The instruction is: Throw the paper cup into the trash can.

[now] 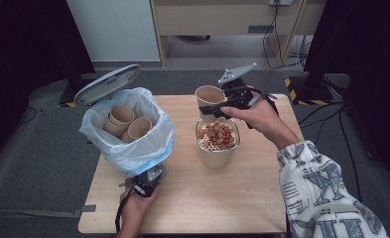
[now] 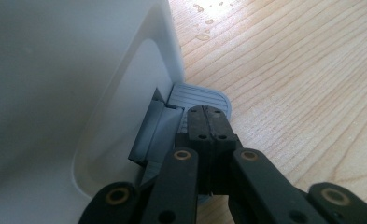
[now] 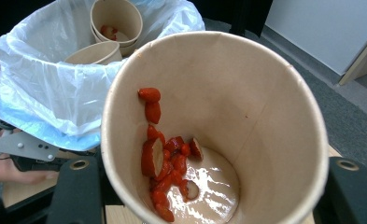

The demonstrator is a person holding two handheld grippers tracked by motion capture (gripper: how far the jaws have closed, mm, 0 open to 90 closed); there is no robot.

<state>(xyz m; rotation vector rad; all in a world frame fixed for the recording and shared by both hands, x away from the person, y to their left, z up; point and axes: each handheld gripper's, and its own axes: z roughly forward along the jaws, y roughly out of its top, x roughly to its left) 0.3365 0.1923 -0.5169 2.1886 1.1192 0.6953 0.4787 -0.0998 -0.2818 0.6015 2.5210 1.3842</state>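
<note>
High view, cup: we see the paper cup (image 1: 209,95) held above the worktop (image 1: 242,198), just behind the strainer bowl (image 1: 217,144) that holds drained fruit pieces.
High view, right gripper (image 1: 217,110): its jaws are clamped on the cup wall.
High view, bin (image 1: 128,130): lid up, bag-lined, used cups inside; the left gripper (image 1: 150,179) sits at its base.
Left gripper view, pedal (image 2: 197,95): the left gripper's jaws are together, with their tips pressing on the grey pedal.
Right gripper view, contents: red fruit slices (image 3: 165,158) and a film of pale liquid cling to the cup's floor.
Handling, our judgement: light, thin-walled, crushes easily; wet inside, so slippery. We grip the outer wall at mid-height, gently, and keep it tilted little.
</note>
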